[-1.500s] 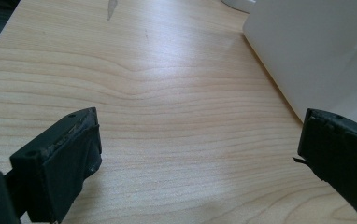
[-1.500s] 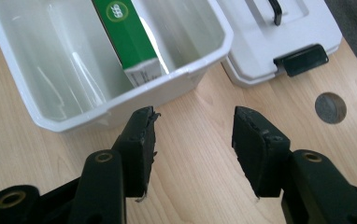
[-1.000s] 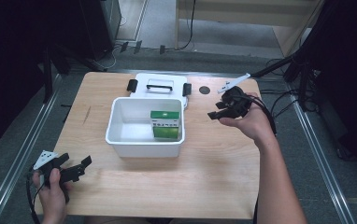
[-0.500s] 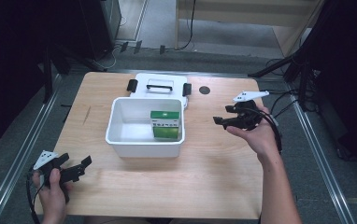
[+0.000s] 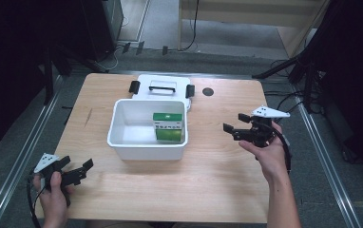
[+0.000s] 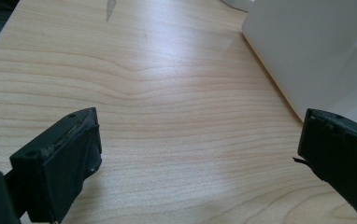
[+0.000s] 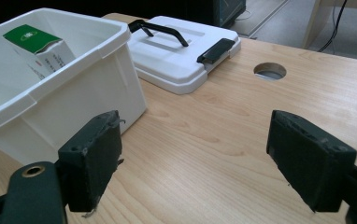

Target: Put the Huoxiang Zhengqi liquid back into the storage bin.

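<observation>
1. A white bin stands open near the middle of the table; in the left gripper view its wall is cut off by the top and right edges.
2. A green-and-white box stands upright inside the bin, against its right wall. The print on its face is too small to read. In the right gripper view the bin's rim hides all but its top part.
3. The white lid, with a black handle and two black clips, lies flat on the table behind the bin, touching or just short of it; which, I cannot tell.
4. A round hole in the tabletop sits just right of the lid.
5. The left gripper is held low at the near left corner, jaws spread wide with nothing between them, only bare wood showing in the gap. The hand runs off the bottom edge.
6. The right gripper is held right of the bin, apart from it, pointing toward it, jaws spread wide and empty. Whether it touches the table is unclear.
7. The floor beyond the table is dark; little can be made out there.
</observation>
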Demonstrator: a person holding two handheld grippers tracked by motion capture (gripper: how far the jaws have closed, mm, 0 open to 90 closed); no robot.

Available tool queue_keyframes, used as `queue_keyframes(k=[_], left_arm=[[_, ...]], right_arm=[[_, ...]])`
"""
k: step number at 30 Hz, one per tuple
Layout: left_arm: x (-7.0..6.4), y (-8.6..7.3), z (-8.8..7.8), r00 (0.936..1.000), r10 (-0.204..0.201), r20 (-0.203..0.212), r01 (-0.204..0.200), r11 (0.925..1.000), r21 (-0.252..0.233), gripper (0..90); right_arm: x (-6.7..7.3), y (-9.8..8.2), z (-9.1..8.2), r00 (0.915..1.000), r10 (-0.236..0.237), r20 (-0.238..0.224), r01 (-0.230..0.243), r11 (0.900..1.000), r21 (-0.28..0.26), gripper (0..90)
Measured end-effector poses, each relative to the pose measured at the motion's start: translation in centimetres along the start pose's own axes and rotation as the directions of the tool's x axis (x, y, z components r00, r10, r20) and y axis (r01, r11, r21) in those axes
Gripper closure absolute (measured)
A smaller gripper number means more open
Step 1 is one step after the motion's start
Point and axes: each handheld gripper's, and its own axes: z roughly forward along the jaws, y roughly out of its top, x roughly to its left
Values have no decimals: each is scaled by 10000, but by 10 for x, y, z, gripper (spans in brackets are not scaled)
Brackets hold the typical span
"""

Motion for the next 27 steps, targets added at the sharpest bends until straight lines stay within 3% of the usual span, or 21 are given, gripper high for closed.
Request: queue_keyframes(k=[2,5,7,10,12,13,14,15,16,17,19,27], left_arm=[[0,0,0,10000,0,-6,0,10000,0,6],[0,0,0,10000,14,-9,-14,10000,-29,6],[0,0,0,10000,17,-4,-17,10000,-20,6],[0,0,0,10000,19,-15,-19,10000,-28,6],[0,0,0,10000,20,-18,-20,10000,-28,6],[0,0,0,10000,20,-18,-20,10000,-28,6],[0,0,0,10000,19,-19,-19,10000,-27,6],[0,0,0,10000,21,-29,-21,10000,-24,6],[0,0,0,10000,23,-42,-23,10000,-23,6],[0,0,0,10000,26,-50,-26,10000,-7,6],[-1,0,0,10000,22,-55,-22,10000,-20,6],[-1,0,0,10000,12,-41,-12,10000,1,6]], right_arm=[[1,-5,-3,9999,6,109,-5,9999,-108,179],[2,-16,-9,9996,42,-270,-49,9996,-267,136],[1,-19,-11,9998,60,-214,-66,9996,-287,135],[-4,-32,-17,9994,234,-272,-243,9992,-303,134],[-6,-43,-22,9971,732,-227,-740,9965,-377,129],[-6,-43,-22,9971,732,-227,-740,9965,-377,129],[-7,-50,-26,9942,1046,262,-1042,9944,-173,93],[-7,-50,-26,9942,1046,262,-1042,9944,-173,93],[-6,-55,-28,9918,978,826,-1004,9946,271,14],[-6,-55,-28,9918,978,826,-1004,9946,271,14],[-5,-64,-33,9857,933,1403,-1007,9938,467,0],[-10,-87,-55,9775,1254,1695,-1224,9921,-281,0]])
